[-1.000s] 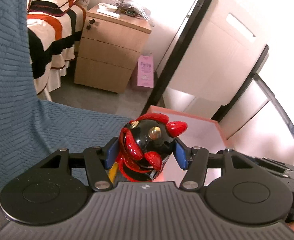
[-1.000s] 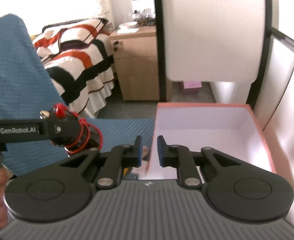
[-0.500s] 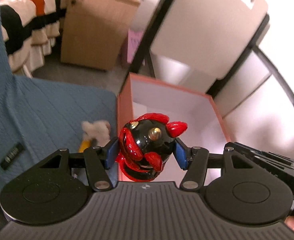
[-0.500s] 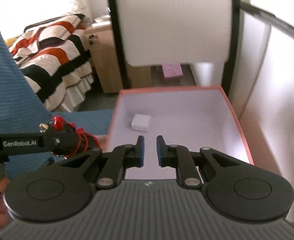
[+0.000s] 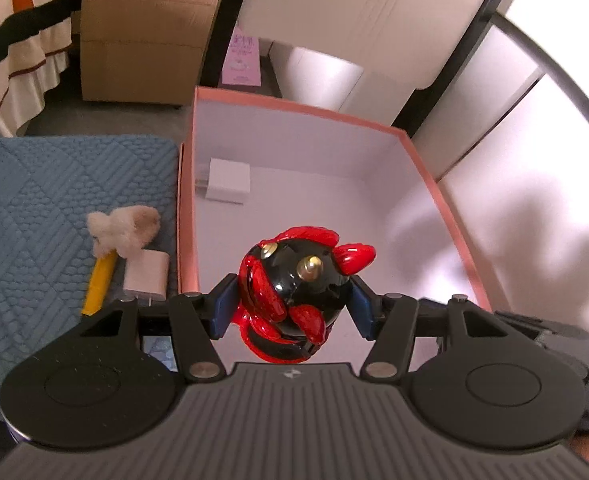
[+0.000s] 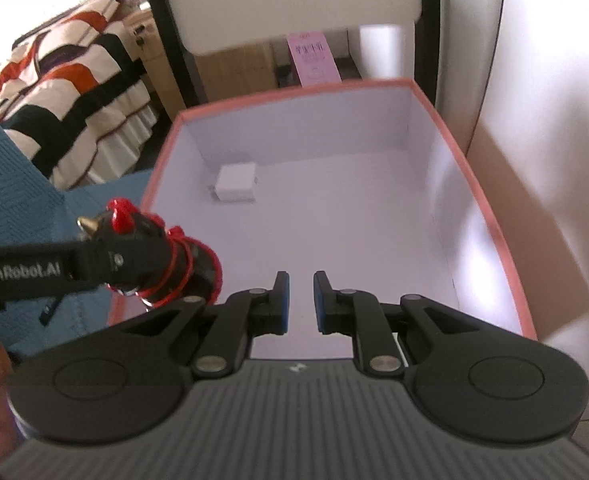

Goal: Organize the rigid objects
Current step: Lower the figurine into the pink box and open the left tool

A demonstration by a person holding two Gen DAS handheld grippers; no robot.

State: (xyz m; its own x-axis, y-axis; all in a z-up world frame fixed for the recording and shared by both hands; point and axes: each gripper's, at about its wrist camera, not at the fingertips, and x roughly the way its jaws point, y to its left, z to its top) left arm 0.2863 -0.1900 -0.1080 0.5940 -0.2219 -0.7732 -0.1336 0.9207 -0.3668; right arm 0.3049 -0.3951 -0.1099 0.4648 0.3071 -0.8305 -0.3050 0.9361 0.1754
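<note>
My left gripper is shut on a glossy black and red figurine with gold studs and holds it above the near left part of an open pink-rimmed box. The figurine also shows in the right wrist view, at the box's left rim. A white charger cube lies in the box's far left corner, also seen in the right wrist view. My right gripper hangs empty over the box's near edge, its jaws a narrow gap apart.
A blue quilted mat lies left of the box with a fluffy beige toy, a yellow stick and a second white charger. A wooden cabinet, a striped bed and white panels stand behind.
Both grippers have moved forward and tilted down over the box. The left one carried the figurine from over the blue mat to above the box's interior. The right gripper stayed nearly closed.
</note>
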